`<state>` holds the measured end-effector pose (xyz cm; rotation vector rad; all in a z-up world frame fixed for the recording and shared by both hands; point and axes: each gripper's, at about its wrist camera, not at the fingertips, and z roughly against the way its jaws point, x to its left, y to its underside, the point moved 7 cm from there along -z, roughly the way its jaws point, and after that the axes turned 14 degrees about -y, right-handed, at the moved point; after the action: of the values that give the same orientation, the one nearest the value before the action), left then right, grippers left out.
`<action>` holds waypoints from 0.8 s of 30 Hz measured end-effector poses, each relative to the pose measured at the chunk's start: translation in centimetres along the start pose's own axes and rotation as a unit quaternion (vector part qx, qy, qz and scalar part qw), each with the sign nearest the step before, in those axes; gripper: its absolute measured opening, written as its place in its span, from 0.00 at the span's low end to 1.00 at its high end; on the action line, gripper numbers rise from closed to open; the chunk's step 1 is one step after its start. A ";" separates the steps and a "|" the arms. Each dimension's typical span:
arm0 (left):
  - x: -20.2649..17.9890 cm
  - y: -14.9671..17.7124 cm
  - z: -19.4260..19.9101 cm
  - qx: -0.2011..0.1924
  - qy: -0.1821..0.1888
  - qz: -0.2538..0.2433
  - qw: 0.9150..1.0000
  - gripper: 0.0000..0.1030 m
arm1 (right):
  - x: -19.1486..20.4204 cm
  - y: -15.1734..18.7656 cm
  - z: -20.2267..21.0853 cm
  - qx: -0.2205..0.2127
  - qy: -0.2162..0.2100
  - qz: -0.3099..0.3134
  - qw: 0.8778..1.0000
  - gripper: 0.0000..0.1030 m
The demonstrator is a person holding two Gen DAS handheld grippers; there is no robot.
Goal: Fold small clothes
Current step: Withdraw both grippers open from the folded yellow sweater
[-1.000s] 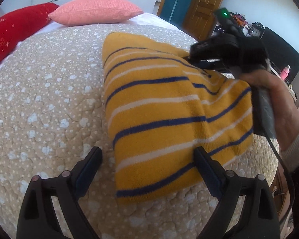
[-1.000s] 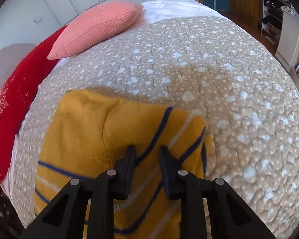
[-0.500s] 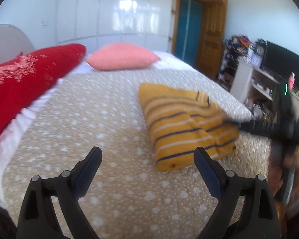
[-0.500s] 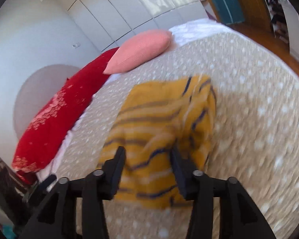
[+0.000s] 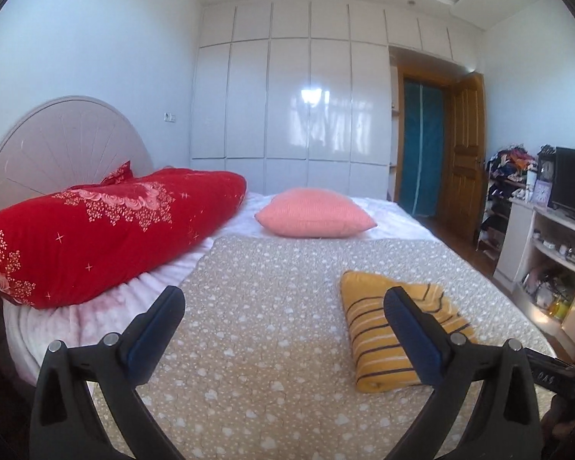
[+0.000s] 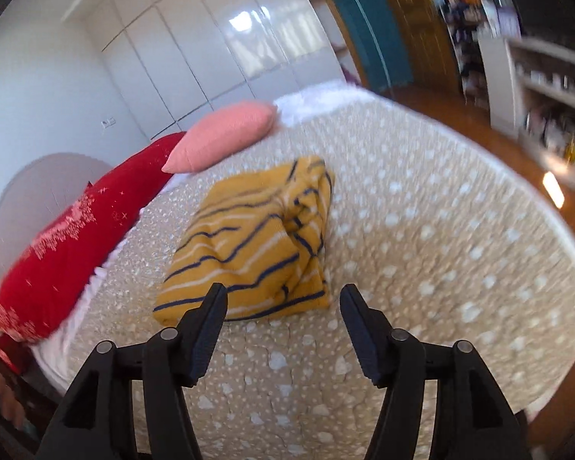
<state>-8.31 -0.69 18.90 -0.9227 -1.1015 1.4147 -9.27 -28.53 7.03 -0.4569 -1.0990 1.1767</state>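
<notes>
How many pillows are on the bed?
2: a big red pillow along the headboard side, and a smaller pink pillow at the bed's far end. More could hide out of view.

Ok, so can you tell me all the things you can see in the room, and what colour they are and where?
Folded sweater: one, mustard yellow with navy and white stripes, lying on the bedspread, touching neither gripper.
Bedspread: one, beige with white spots, covering the bed.
Long cushion: one, red with pink flowers, by the headboard.
Small pillow: one, pink, at the far end of the bed.
Headboard: one, pale, rounded, behind the red cushion.
Wardrobe: one, glossy white, along the far wall.
Door: one, brown wood, open, right of the wardrobe.
Television: one, black, on a white shelf unit at the right.
Left hand-held gripper: one, black, open, empty.
Right hand-held gripper: one, black, open, empty.
</notes>
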 end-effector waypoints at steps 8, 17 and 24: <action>-1.1 -0.3 1.8 0.003 0.038 -0.003 0.999 1.00 | 4.3 -0.3 0.6 -0.011 0.017 0.089 0.996 0.78; -2.4 2.6 0.1 0.062 0.041 -0.028 0.997 1.00 | 4.5 0.7 -0.3 -0.001 0.037 0.118 0.992 0.78; -2.9 2.3 1.6 0.039 0.035 -0.030 0.998 1.00 | 5.8 -0.1 2.2 -0.082 0.063 0.169 0.980 0.99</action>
<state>-10.08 -3.75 17.07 -0.8704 -1.0074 1.3569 -11.23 -23.89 10.69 -0.8600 -1.0371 1.3358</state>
